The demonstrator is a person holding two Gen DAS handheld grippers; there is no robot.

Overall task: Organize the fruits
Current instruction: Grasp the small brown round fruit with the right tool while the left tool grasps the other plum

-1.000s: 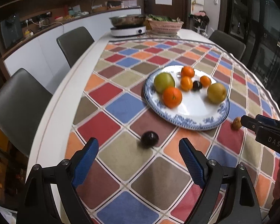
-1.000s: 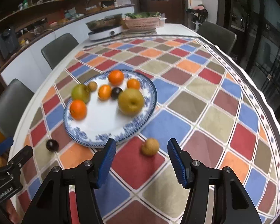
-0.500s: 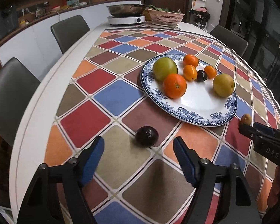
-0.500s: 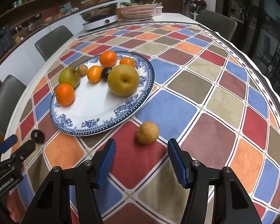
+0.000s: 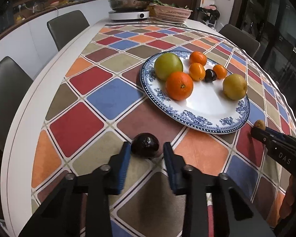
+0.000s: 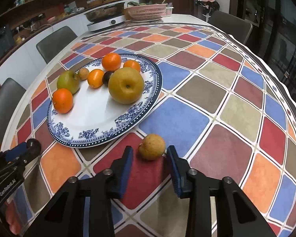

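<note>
Left gripper [image 5: 147, 150]: sitting wide apart around the dark plum [image 5: 145, 145], near side of the plate [image 5: 197, 118]; blue pads [image 5: 122, 165] looking just beside it, touching or not hard to tell.

Right gripper [image 6: 150, 154]: sitting wide apart around the small brown fruit [image 6: 152, 146], just off the plate's [image 6: 100, 132] near edge, not squeezing.

Both loose fruits: lying on the checkered cloth [image 5: 108, 96], outside the plate.

On the plate: resting there, green apple [image 5: 168, 66], big orange [image 5: 179, 86], yellow pear [image 5: 234, 86].
</note>
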